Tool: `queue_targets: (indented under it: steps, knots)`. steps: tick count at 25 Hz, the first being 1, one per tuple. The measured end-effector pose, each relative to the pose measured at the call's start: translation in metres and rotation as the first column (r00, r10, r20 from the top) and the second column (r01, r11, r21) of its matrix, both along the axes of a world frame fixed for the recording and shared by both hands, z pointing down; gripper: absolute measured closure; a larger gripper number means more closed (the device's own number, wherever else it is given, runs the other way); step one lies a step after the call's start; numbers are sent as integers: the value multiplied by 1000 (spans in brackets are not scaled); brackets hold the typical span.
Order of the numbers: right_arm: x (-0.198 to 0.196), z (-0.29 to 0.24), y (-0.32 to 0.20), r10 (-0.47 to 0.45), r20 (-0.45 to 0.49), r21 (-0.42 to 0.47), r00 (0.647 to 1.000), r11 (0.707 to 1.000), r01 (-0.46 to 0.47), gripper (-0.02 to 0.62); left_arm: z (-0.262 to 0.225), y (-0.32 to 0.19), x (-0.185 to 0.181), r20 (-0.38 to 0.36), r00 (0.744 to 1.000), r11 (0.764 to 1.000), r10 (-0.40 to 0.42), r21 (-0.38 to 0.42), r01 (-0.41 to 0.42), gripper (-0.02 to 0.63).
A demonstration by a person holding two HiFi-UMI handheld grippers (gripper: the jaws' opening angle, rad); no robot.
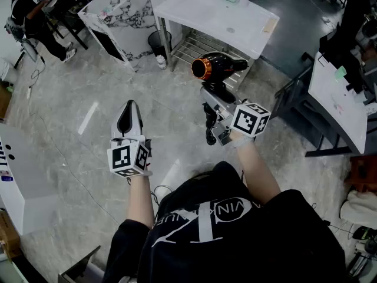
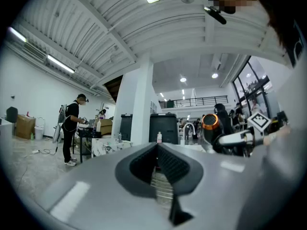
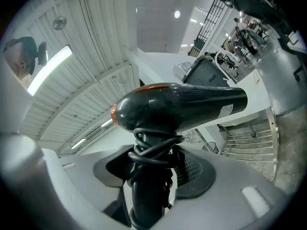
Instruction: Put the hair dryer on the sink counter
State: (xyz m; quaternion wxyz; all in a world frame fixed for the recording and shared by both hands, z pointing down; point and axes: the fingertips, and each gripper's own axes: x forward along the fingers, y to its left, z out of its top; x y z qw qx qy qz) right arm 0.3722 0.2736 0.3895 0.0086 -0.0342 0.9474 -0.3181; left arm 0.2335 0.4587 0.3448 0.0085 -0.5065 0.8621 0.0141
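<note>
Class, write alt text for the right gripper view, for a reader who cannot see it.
A glossy black hair dryer with an orange rear ring fills the frame, its cord-wrapped handle clamped between the jaws of the grey right claw. A white counter lies behind it.

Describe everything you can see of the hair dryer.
The hair dryer is glossy black plastic with an orange ring at one end of its barrel. Its black cord is wound around the handle. The right gripper clamps that handle, holding the dryer upright in the air with the barrel level, above the floor, short of the white counter.
</note>
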Motion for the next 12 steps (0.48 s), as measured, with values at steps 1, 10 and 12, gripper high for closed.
queue_targets:
  steps: [1, 10, 12]
  knots:
    - [0, 0, -1, 3, 2, 2, 1000, 1000, -3, 337, 0, -1, 0, 1, 1000, 1000, 1, 2, -1, 606]
    - [-1, 5, -7, 22, 6, 11, 1000, 1000, -22, 337, 6, -4, -5, -5, 1000, 1000, 3, 11, -3, 606]
    - [0, 6, -8, 24, 5, 17, 1000, 1000, -24, 337, 7, -5, -4, -4, 1000, 1000, 3, 12, -3, 606]
